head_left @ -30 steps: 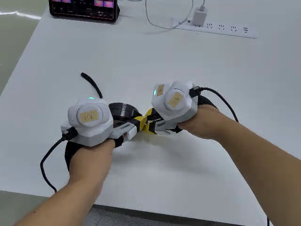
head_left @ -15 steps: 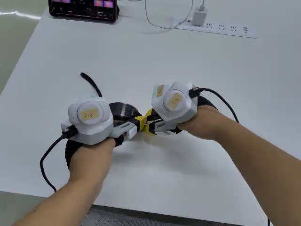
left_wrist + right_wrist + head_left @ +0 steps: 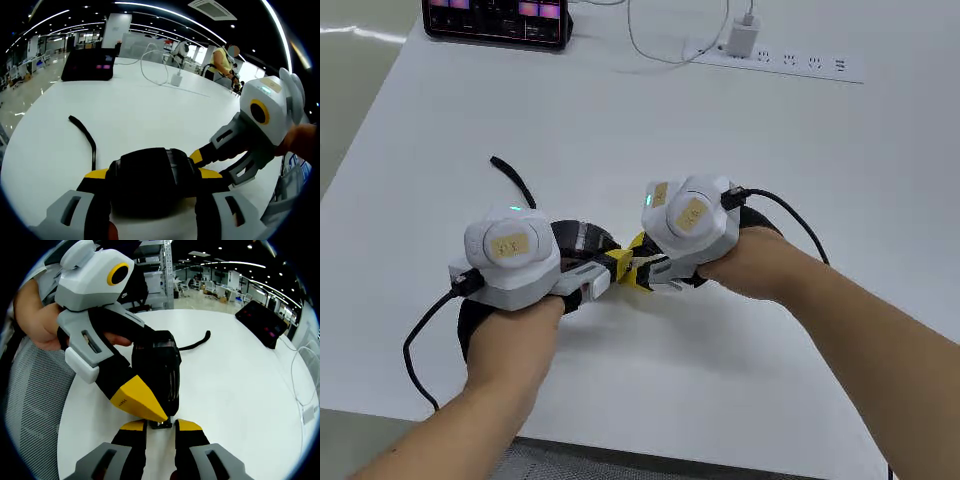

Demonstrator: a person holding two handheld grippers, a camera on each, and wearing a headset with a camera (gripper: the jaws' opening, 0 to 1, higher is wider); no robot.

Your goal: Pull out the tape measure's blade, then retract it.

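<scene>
Black tape measure (image 3: 582, 238) sat well short of the power strip (image 3: 775, 58), my left gripper (image 3: 605, 262) clamped on it. My right gripper (image 3: 642, 268) pinched its blade hook (image 3: 161, 425); a straight, steady pull seemed best.

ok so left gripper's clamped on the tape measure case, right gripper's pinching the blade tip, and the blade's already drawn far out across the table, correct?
Not drawn out. The right gripper view shows the right gripper pinching the blade tip right at the mouth of the tape measure case, with no length pulled. The left gripper is clamped on the case, as you said.
</scene>
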